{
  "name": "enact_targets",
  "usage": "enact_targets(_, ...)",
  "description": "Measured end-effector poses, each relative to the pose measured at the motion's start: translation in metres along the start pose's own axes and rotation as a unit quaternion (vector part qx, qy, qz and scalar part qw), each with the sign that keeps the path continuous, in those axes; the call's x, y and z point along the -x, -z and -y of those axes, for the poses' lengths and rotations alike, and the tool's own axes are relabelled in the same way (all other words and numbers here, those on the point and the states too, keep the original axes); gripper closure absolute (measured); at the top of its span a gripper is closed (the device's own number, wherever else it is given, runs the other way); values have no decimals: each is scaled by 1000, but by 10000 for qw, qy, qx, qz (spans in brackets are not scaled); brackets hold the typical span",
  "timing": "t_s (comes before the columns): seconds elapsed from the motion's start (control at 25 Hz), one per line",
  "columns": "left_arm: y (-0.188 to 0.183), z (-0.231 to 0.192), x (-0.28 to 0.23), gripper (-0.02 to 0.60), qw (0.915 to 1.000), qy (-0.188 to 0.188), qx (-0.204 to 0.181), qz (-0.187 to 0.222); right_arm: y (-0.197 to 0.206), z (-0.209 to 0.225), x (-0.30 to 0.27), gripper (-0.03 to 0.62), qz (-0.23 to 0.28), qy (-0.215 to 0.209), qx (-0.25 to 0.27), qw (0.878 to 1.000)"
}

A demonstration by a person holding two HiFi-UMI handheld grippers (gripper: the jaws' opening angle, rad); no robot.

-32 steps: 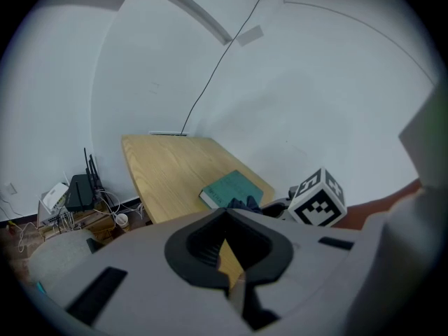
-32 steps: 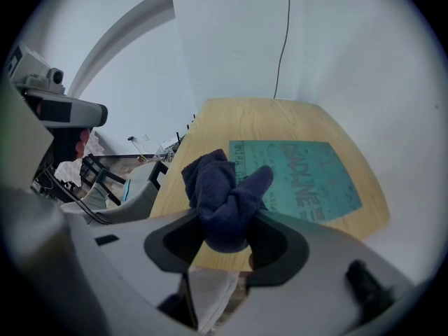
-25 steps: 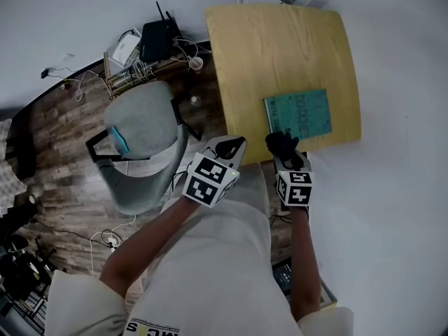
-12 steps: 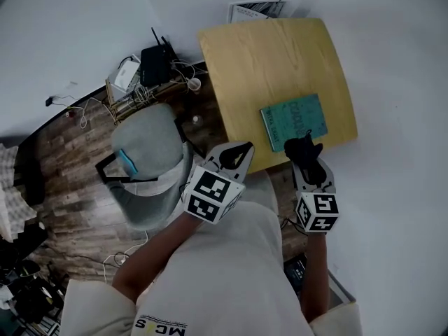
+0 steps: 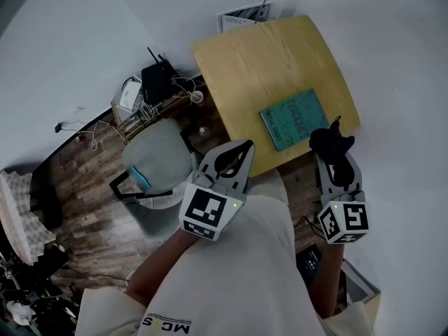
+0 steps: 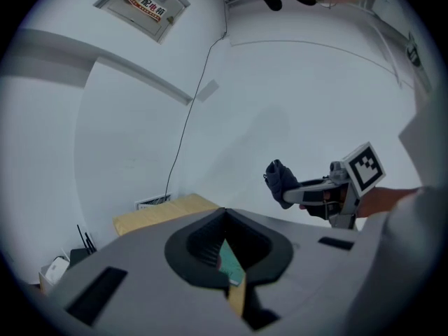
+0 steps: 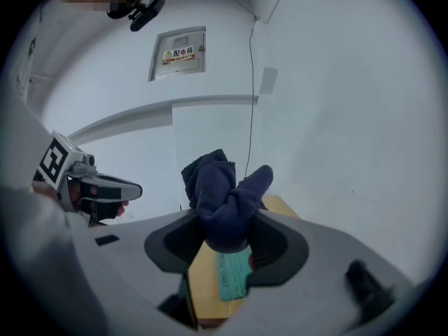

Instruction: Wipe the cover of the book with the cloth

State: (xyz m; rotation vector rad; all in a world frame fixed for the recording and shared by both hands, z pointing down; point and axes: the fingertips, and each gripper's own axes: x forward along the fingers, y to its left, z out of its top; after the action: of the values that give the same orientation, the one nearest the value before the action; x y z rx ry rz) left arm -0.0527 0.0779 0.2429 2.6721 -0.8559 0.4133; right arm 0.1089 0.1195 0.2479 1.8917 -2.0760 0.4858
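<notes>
A teal book [image 5: 294,120] lies flat near the front right corner of the yellow wooden table [image 5: 273,61]. My right gripper [image 5: 332,151] is shut on a bunched dark blue cloth [image 5: 330,142], held in the air just right of the book, over the table's corner. In the right gripper view the cloth [image 7: 220,201] fills the jaws of the right gripper [image 7: 225,229], with the book [image 7: 232,275] far below. My left gripper [image 5: 241,149] hangs shut and empty off the table's front edge. In the left gripper view, the left gripper [image 6: 224,219] points toward the book [image 6: 229,261].
A grey chair [image 5: 157,163] stands left of the table on the wooden floor. A black router with cables [image 5: 157,79] sits by the wall. A white vent-like panel [image 5: 245,14] is behind the table. White walls close in on the right.
My right gripper has carried the cloth from the book's near edge out to the right, past the book. The left gripper stays near the table's front edge. The head view has shifted.
</notes>
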Motion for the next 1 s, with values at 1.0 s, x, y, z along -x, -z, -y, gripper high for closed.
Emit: enact_targets(1.0, -27, 1, 13, 572, 9986, -159, -309, 397, -25, -30, 26, 411, 965, -398, -48, 9945)
